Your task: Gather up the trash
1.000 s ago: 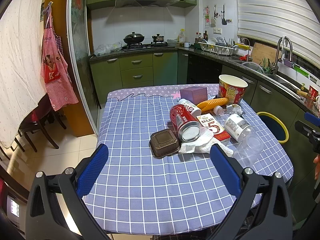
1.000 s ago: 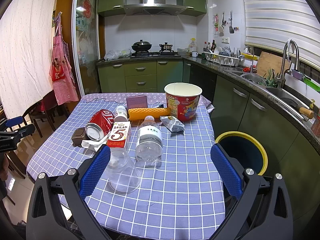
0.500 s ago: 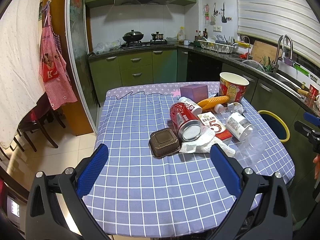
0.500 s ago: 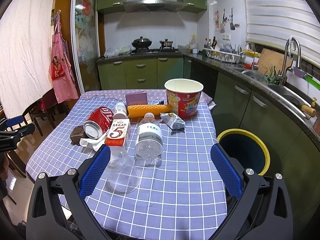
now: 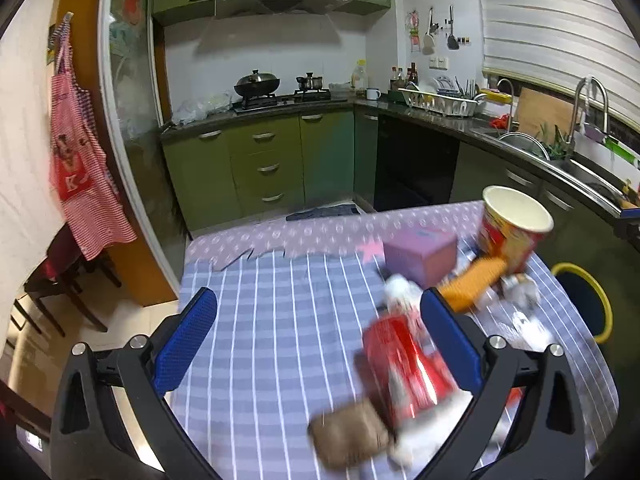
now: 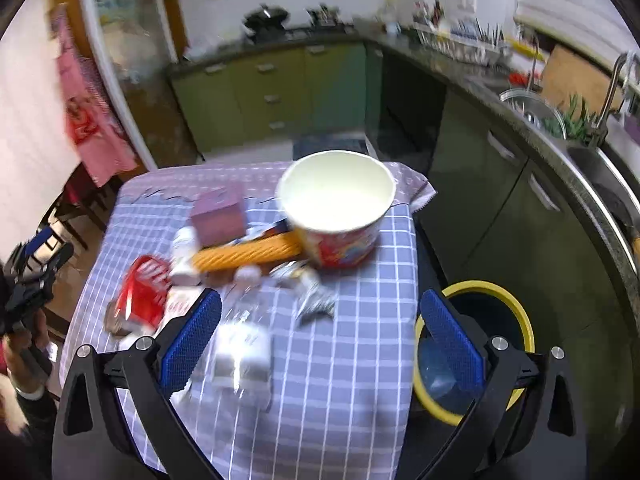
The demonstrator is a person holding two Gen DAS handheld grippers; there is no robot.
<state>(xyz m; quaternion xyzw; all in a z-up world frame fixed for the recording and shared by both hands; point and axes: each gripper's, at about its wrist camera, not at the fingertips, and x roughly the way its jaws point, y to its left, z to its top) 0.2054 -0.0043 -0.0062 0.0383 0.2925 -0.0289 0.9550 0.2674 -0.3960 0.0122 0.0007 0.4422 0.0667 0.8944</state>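
Trash lies heaped on the right half of the checked tablecloth (image 5: 280,340): a red can (image 5: 404,364) on its side, a brown tray (image 5: 350,438) just in front of it, a purple box (image 5: 420,254) behind, an orange wrapper (image 5: 472,282) leaning at the foot of the big paper cup (image 5: 514,230). Both views are smeared, so small pieces are hard to name.

Your left gripper (image 5: 318,336) hangs over the near side of the table with its blue fingers (image 5: 186,342) spread wide and nothing between them — the can sits just inside the right finger.

Your right-hand view adds what the left barely catches: the cup's white inside (image 6: 336,196), a clear bottle (image 6: 242,354) lying near, a crumpled silver wrapper (image 6: 312,300), and the yellow-rimmed bin (image 6: 504,320) on the floor beside the table. Your right gripper (image 6: 316,340) is likewise wide apart and holds nothing.
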